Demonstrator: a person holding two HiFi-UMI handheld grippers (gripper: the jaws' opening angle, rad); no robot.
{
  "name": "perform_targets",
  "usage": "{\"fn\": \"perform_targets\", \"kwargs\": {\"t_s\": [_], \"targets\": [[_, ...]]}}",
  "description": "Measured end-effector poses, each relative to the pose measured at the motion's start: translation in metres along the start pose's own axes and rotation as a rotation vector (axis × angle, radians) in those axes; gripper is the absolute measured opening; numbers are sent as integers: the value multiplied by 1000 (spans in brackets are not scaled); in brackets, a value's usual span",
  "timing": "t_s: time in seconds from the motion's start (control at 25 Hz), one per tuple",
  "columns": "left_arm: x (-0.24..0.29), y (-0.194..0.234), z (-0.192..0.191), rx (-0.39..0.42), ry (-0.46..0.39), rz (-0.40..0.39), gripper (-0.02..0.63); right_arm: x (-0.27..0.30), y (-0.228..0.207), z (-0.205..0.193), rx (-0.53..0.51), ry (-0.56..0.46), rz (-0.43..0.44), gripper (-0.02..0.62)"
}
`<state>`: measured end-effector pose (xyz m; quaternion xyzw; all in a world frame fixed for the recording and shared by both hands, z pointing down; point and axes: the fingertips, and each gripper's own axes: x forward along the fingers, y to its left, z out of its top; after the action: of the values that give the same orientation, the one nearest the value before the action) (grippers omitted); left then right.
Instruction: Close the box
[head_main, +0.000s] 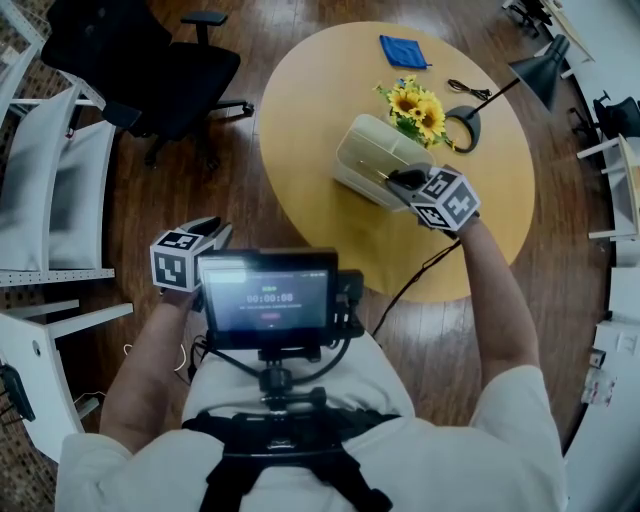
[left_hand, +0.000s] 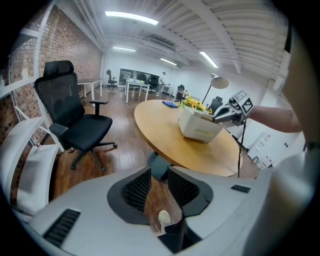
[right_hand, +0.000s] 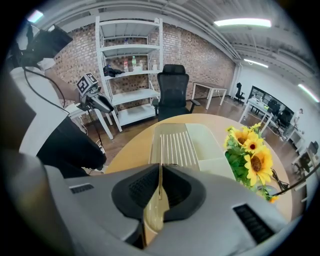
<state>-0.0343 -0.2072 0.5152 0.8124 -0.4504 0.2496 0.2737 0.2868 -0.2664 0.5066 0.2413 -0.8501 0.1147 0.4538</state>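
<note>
The cream box (head_main: 372, 158) sits on the round wooden table (head_main: 320, 90), toward the side nearest me, with a bunch of sunflowers (head_main: 415, 108) just beside it on the far side. Its ribbed lid (right_hand: 172, 146) runs straight away from my right gripper (head_main: 402, 182). In the right gripper view the fingers are clenched on the lid's thin near edge, which shows as a pale sliver pinched between the two dark pads (right_hand: 145, 187). From these views I cannot tell whether the lid is fully down on the box. My left gripper (head_main: 208, 230) is well apart from the box, held off the table's edge and low by my left side. Its fingers are released with nothing in them, and through the gap I see the wooden floor (left_hand: 125, 120) and a pale shoe (left_hand: 164, 219). Farther out on the table a blue cloth (head_main: 403, 50) lies near the far edge, and a black desk lamp (head_main: 540, 75) stands to the right of the flowers. A black office chair (head_main: 150, 60) stands on the floor to the left of the table.
</note>
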Motion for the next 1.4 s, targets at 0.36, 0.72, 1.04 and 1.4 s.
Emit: {"fn": "perform_targets", "kwargs": {"t_s": [0.36,0.72,1.04,1.4], "targets": [[-3,11,0,1,10,-17,109,-17,-5,14,20,-29,-55,69],[-6,9,1,66,11,-112,109,-72,12,-12,246,-134,-343,69],[-37,26,-23,173,19,-223,109,-94,122,-64,629,-196,-585,69],[-92,55,-62,283,42,-297,109,-79,298,-75,978,-344,-768,74]]}}
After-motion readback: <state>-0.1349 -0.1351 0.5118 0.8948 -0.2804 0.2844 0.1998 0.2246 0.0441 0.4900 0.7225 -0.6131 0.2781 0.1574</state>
